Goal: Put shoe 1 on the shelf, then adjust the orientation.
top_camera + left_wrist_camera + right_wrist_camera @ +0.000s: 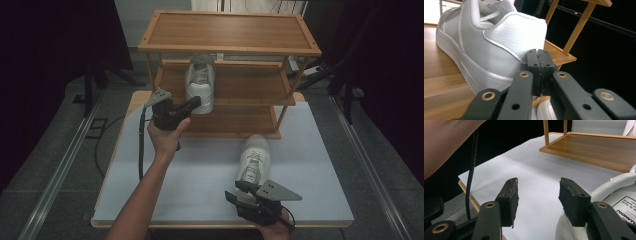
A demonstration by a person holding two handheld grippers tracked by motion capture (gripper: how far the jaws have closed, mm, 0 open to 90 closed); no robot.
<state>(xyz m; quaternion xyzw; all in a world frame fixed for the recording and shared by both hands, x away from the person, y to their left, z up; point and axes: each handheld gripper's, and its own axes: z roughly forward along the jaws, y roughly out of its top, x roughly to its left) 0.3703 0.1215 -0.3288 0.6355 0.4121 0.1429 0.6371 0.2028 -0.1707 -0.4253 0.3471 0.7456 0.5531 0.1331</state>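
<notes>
A white sneaker (201, 82) stands on the middle shelf of a wooden shoe rack (230, 32), heel toward me. My left gripper (194, 103) is shut, its tips pressed against that heel; in the left gripper view the sneaker (491, 42) looms just behind the closed pads (539, 65), with nothing between them. A second white sneaker (254, 160) lies on the white table (200, 185), toe toward the rack. My right gripper (237, 191) is open at its heel. In the right gripper view the sneaker's collar (619, 192) sits beside the right-hand jaw, outside the gap (537, 187).
The rack has three shelves, and its bottom shelf (594, 147) rests on the table's far half. The table's near edge (469, 192) runs close under the right gripper. A black cable (141, 145) trails from the left gripper. Dark curtains and floor rails flank the table.
</notes>
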